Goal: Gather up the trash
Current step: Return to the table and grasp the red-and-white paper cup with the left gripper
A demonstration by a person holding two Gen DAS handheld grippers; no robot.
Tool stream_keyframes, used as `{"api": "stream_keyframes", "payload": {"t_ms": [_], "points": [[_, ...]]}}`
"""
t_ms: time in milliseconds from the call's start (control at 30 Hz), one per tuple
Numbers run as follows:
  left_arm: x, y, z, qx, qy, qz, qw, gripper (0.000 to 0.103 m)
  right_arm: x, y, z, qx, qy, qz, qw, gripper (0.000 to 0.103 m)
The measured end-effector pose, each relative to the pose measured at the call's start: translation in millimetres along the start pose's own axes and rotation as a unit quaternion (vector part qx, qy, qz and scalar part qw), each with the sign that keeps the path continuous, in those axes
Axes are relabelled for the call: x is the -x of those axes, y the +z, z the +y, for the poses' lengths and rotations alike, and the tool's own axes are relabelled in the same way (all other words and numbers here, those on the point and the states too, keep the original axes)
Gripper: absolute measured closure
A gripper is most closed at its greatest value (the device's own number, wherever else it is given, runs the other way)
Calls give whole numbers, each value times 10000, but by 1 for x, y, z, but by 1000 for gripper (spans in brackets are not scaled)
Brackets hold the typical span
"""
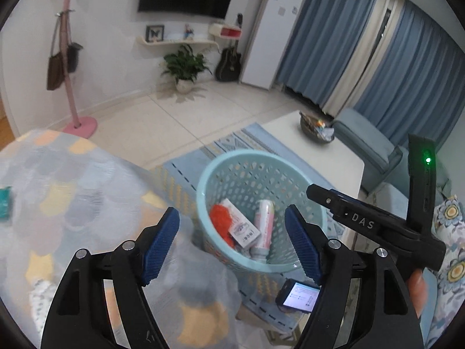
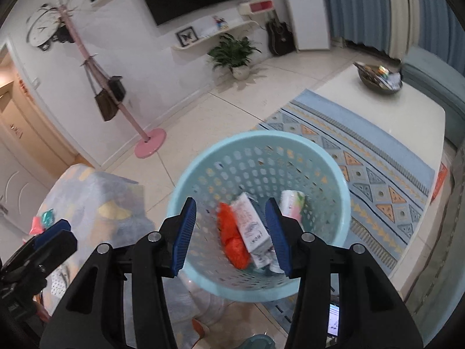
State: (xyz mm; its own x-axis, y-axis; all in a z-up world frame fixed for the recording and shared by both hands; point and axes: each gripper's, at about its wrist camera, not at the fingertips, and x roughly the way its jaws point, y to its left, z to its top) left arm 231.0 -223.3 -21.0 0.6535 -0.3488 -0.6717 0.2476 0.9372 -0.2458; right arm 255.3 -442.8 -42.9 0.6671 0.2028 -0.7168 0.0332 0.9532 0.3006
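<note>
A light blue perforated basket (image 1: 203, 180) (image 2: 180, 186) stands on the floor by a patterned bedspread (image 1: 72, 192). Inside lie an orange crumpled wrapper (image 1: 221, 218) (image 2: 232, 241), a white carton (image 1: 242, 226) (image 2: 250, 224) and a pink-and-white tube (image 1: 263, 226) (image 2: 292, 203). My left gripper (image 1: 231, 212) is open above the basket's near rim, nothing between its blue pads. Directly over the basket's mouth hangs my right gripper (image 2: 231, 203), open and empty too. A teal packet (image 1: 5, 203) (image 2: 48, 216) lies on the bedspread at the left.
A lit phone (image 1: 299, 295) lies on the striped rug (image 2: 377, 168) beside the basket. The white coffee table (image 2: 407, 110) carries a dark bowl (image 2: 380, 84) of scraps. A pink coat stand (image 2: 149, 142), a potted plant (image 2: 235, 55) and blue curtains stand further back.
</note>
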Motion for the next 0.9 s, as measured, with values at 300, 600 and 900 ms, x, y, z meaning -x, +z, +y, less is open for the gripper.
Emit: {"api": "stream_keyframes", "payload": {"t_ms": [300,600,900], "points": [[102,-19,51,529,506,-912,9931,30,44,-7,88,962,559,-475,9927,57],[200,-40,151,1429,1473,-1491,9673,25,60,-37,196,2049,1138,-536,9707,57],[239,-77,264,2199,2808,-1172,9269,17,26,-73,305,2963,1644,13,9408,53]]}}
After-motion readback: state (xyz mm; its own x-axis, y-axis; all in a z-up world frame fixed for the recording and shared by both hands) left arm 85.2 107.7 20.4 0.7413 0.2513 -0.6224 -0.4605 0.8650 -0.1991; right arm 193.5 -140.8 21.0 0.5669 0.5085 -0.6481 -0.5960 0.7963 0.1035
